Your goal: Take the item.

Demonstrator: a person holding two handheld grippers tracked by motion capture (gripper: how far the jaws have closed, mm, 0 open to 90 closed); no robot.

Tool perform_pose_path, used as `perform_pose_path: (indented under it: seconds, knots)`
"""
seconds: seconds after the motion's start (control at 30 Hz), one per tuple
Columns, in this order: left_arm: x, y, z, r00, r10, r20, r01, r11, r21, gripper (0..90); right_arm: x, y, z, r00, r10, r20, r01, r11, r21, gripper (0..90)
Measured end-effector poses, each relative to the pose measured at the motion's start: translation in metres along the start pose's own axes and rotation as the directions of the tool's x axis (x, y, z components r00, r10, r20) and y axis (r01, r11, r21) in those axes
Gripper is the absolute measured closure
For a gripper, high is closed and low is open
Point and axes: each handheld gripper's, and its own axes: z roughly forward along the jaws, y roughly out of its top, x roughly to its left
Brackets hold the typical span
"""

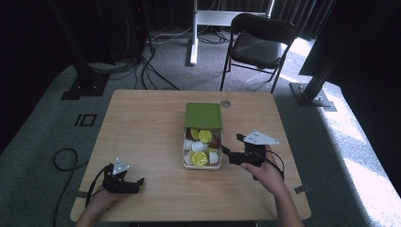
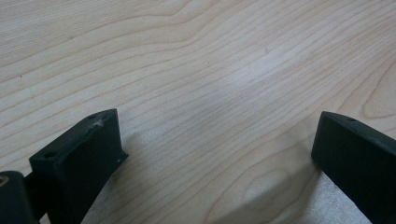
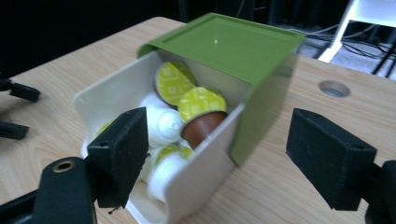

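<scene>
A box with a green sleeve (image 1: 203, 115) and a white drawer (image 1: 202, 165) pulled out toward me stands mid-table. The drawer holds several coffee capsules (image 1: 200, 158) with yellow-green lids and white or brown bodies. My right gripper (image 1: 231, 144) hovers just right of the drawer, pointing at it, jaws open and empty. In the right gripper view the sleeve (image 3: 224, 42), the drawer (image 3: 205, 154) and a brown capsule (image 3: 201, 105) lie close ahead of the right gripper (image 3: 219, 140). My left gripper (image 1: 138, 186) rests open near the front left edge, with bare wood between the left gripper's (image 2: 219, 135) jaws.
A round hole (image 1: 225, 103) is set in the wooden tabletop (image 1: 142, 123) behind the box. Beyond the table stand a black folding chair (image 1: 260, 42) and a white desk leg (image 1: 193, 33). Cables run over the grey carpet.
</scene>
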Motion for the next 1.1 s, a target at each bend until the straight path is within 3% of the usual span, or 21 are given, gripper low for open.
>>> perform_pose_path:
  seconds: [0.2, 0.37, 0.73, 1.1]
  knots:
    - [0.000, 0.000, 0.000, 1.0000, 0.002, -0.001, -0.002, 1.0000, 0.000, 2.8, 0.013, 0.005, 0.011, 0.9988, -0.005, -0.049, 0.005, 1.000, 0.003, 20.8]
    - [0.000, 0.000, 0.000, 1.0000, 0.003, -0.001, -0.003, 1.0000, 0.001, 2.8, 0.024, 0.006, 0.020, 0.9966, -0.034, -0.075, 0.035, 0.999, 0.018, 21.3]
    - [0.000, 0.000, 0.000, 1.0000, 0.001, 0.000, -0.001, 1.0000, 0.001, 2.8, 0.050, -0.003, 0.045, 0.9884, -0.053, -0.143, 0.064, 0.995, 0.073, 24.1]
    - [0.000, 0.000, 0.000, 1.0000, 0.002, 0.000, -0.002, 1.0000, 0.001, 2.8, 0.069, -0.019, 0.067, 0.9884, -0.085, -0.126, 0.103, 0.985, 0.138, 28.2]
